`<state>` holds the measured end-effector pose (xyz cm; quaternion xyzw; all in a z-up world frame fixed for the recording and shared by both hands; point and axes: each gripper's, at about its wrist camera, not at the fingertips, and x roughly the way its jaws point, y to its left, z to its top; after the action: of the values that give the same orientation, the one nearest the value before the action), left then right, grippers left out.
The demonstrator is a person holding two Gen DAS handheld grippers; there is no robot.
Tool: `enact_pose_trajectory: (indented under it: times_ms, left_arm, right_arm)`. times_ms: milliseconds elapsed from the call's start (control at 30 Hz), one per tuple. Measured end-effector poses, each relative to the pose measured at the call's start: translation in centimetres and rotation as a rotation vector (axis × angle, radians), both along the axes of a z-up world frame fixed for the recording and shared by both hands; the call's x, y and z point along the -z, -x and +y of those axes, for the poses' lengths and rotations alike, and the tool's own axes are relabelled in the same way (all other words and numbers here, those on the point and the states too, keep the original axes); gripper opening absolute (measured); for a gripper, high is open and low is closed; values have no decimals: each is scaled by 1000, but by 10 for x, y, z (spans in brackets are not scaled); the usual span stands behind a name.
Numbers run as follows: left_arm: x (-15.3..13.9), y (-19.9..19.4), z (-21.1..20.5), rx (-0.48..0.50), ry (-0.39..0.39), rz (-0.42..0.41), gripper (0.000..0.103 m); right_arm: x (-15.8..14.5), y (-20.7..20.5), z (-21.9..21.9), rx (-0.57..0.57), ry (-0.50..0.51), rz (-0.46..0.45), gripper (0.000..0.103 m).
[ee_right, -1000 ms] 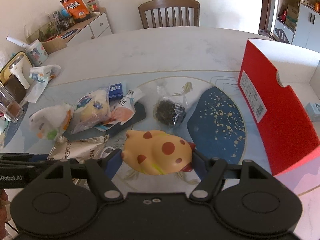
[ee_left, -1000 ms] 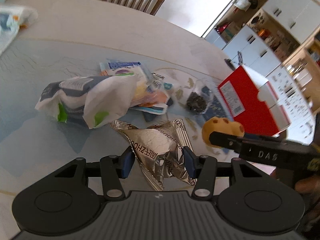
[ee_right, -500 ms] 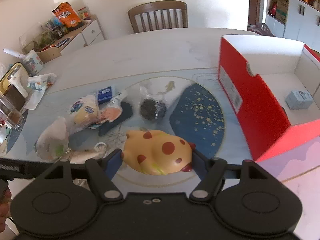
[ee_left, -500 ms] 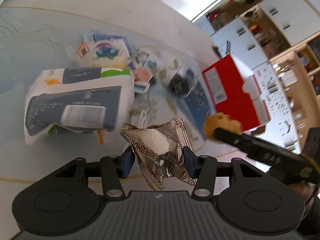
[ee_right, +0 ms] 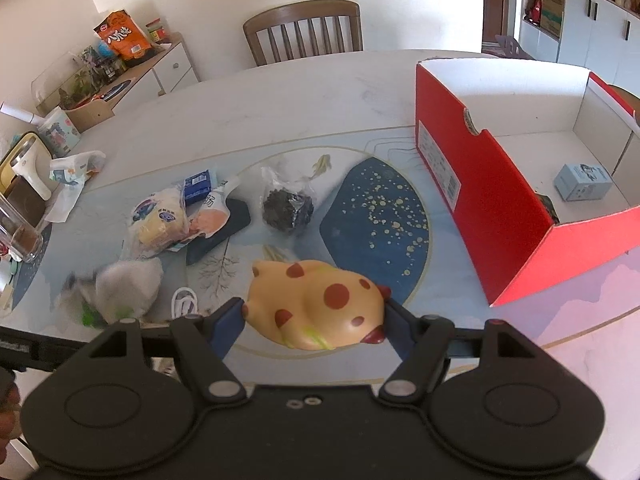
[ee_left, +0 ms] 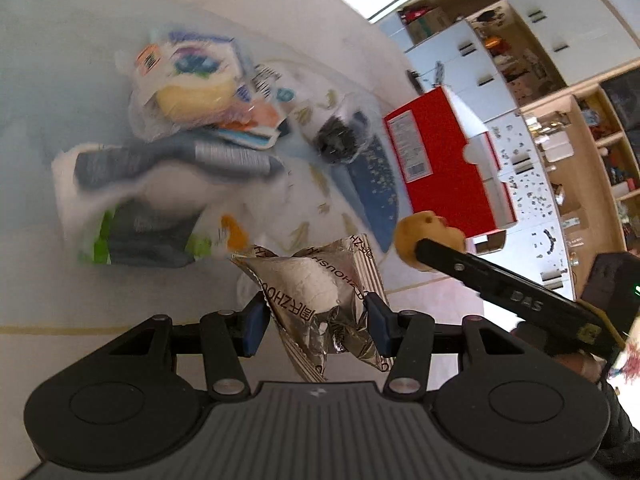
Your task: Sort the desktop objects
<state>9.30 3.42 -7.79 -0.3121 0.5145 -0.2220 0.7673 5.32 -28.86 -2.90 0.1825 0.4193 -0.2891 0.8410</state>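
My left gripper is shut on a crumpled silver snack packet and holds it above the table. My right gripper is shut on a yellow toy chicken with red spots, lifted above the table; the toy also shows in the left wrist view. An open red shoe box stands at the right with a small grey-blue box inside. A pile of snack bags, a white tissue pack and a clear bag of dark bits lie on the table.
A wooden chair stands at the table's far side. A glass, a white bottle and a small packet sit at the left edge. A sideboard with snacks is behind.
Both grippers have risen and moved right toward the red box with their loads. The silver packet has left the table. The left view has tilted and blurred.
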Motion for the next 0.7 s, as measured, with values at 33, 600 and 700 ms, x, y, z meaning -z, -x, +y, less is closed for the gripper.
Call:
enact_pose_trajectory:
  times_ms: [33,600,700]
  left_arm:
    - [-4,1,-1,1,-6,-17,50]
    - [-57,-1,-3,7,-40,-182,50]
    - [-64,-2,-6,18,-41,-199,50]
  right_arm:
    - [0,0,0,-1,0,-1,73]
    - [-20,5,-1,-7,22,-35,73]
    - [-27,10,-1,-8,28,-45,73]
